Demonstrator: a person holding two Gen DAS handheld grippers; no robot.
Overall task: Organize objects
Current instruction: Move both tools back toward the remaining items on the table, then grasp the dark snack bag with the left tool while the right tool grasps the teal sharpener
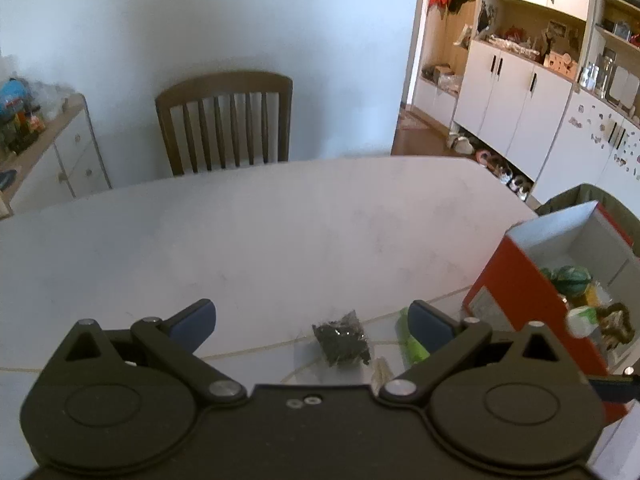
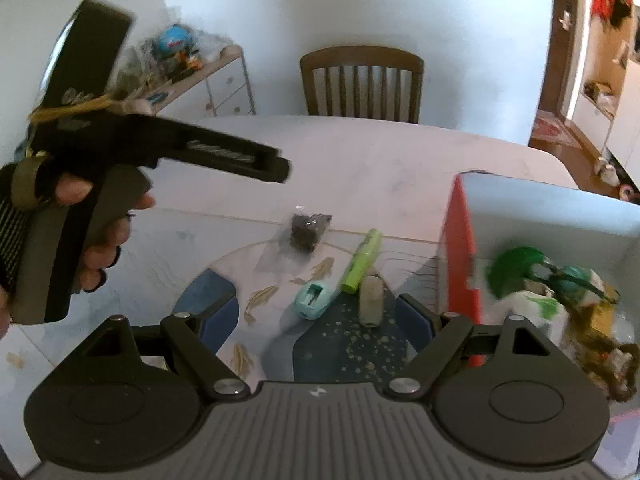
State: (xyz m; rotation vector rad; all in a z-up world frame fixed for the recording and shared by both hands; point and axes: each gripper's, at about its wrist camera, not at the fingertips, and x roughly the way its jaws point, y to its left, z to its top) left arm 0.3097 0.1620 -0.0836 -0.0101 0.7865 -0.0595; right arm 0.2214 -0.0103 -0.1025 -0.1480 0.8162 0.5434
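Tabletop (image 2: 360, 152): both tools, left (image 1: 312, 320) and right (image 2: 316, 316), gape empty; green marker (image 2: 360, 260) best pinched mid-barrel, then boxed (image 2: 460, 240).

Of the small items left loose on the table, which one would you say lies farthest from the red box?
The clear bag of dark bits; the green marker, pale tube and teal sharpener all lie nearer the red box.

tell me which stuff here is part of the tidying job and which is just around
Part of the job:
red box, already holding items
small bag of dark bits
green marker
teal sharpener
small clear bottle
left gripper and right gripper, both open

Just around:
wooden chair
side cabinet
white cupboards
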